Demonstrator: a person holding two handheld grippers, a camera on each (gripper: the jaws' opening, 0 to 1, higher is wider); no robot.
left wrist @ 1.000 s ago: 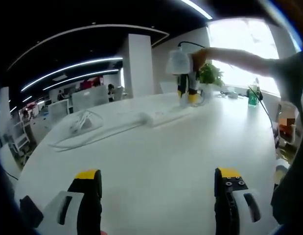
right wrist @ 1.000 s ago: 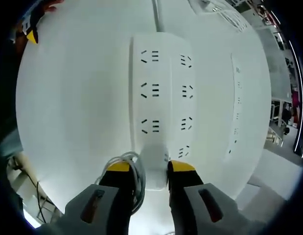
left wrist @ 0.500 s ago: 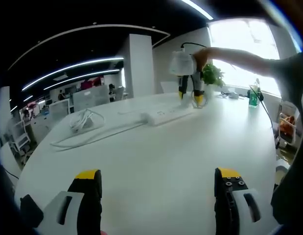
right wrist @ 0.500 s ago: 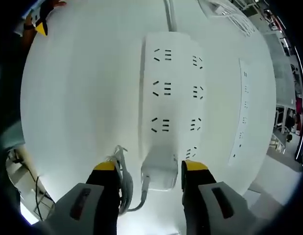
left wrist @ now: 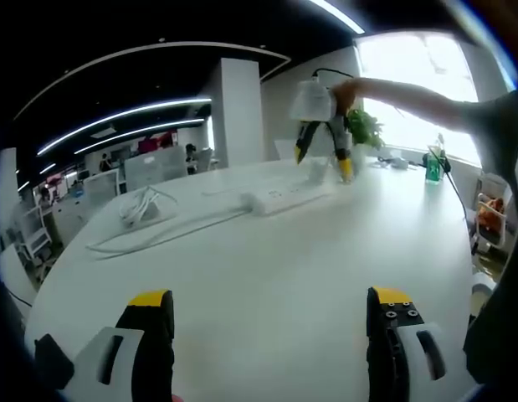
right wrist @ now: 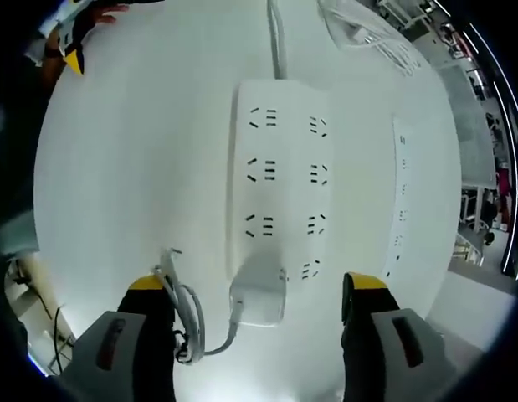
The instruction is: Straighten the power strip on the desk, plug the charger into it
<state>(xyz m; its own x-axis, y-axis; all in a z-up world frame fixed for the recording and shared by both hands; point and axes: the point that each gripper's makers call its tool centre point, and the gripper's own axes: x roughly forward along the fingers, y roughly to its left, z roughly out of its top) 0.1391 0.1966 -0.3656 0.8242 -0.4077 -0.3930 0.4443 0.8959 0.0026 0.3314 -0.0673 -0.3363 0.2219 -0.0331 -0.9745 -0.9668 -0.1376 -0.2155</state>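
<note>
Power strip (right wrist: 279,188): straight ahead of my right gripper (right wrist: 263,289), long axis in line with its jaws, near end between them.
Right gripper: spread wide, holding nothing.
Left gripper (left wrist: 267,303): spread, empty, well short of the strip.
Nearer hand: right.

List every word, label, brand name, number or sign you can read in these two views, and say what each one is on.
None can be read.
Power strip: socket slots, no legible print or brand.
Charger plugged in at its near end: plain white, no marking visible.
Green bottle at the far edge of the desk: too small and blurred to read.
Background office: blurred, no legible signs.
</note>
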